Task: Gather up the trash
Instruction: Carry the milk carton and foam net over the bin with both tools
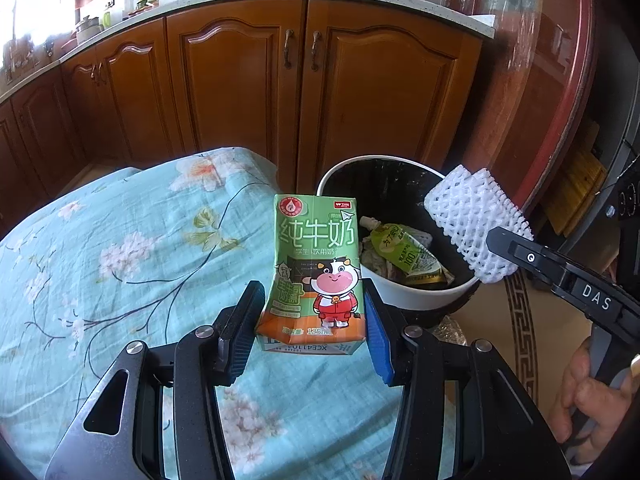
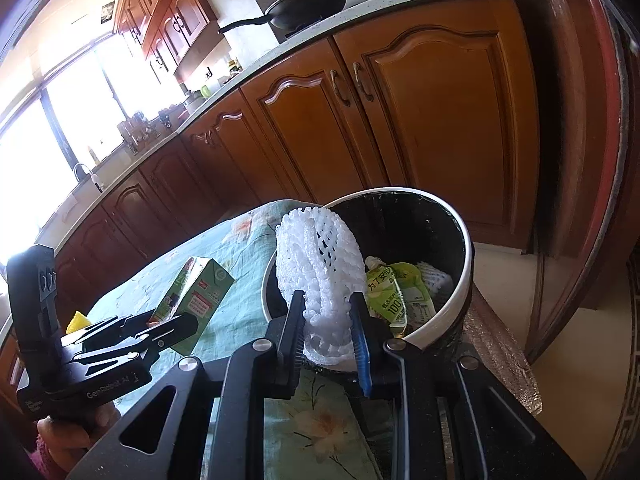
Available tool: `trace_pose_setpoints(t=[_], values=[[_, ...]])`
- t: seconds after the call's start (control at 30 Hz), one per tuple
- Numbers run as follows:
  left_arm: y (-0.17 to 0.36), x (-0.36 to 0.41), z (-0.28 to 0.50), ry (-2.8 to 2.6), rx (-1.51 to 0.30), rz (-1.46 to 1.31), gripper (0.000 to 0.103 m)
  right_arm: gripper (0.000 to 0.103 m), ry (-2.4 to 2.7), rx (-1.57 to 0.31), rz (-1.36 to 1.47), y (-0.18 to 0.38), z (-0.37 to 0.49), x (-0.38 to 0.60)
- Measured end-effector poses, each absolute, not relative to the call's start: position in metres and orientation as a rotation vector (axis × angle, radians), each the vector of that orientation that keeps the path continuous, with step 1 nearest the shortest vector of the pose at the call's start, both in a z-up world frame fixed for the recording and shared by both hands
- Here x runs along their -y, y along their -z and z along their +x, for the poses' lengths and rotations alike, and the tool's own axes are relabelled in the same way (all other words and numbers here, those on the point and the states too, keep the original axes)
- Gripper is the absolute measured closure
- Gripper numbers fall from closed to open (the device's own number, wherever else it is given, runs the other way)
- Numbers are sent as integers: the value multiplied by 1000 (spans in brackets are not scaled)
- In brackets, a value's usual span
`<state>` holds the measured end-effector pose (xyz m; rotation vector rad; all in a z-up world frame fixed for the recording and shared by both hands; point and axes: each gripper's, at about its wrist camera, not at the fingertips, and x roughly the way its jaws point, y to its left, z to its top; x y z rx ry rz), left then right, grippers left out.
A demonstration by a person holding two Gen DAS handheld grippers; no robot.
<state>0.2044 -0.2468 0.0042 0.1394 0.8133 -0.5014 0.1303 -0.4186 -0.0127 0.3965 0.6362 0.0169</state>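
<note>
My left gripper (image 1: 314, 304) is shut on a green milk carton (image 1: 316, 264) with a cartoon cow and holds it upright above the floral tablecloth (image 1: 120, 264), just left of the bin. The carton also shows in the right wrist view (image 2: 192, 296). My right gripper (image 2: 326, 316) is shut on a white foam fruit net (image 2: 320, 264) and holds it over the rim of the white trash bin (image 2: 466, 264). The net also shows in the left wrist view (image 1: 476, 224) above the bin (image 1: 424, 300). A green drink pouch (image 2: 396, 292) lies inside the bin with other waste.
Wooden kitchen cabinets (image 1: 248, 80) stand behind the table and the bin. A wok (image 2: 308, 4) sits on the counter. A small yellow object (image 2: 78, 320) lies on the cloth at the left. A round red table edge (image 1: 560, 80) rises at the right.
</note>
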Motion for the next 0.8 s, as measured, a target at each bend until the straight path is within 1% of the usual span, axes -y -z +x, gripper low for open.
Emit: trace_pose_setpoints(t=[0.33, 0.8], values=[[-8, 272, 205, 538, -799, 175, 56, 80, 13, -638, 417, 16, 127, 432], [-7, 303, 222, 558, -810, 207, 56, 79, 28, -651, 414, 19, 145, 444]])
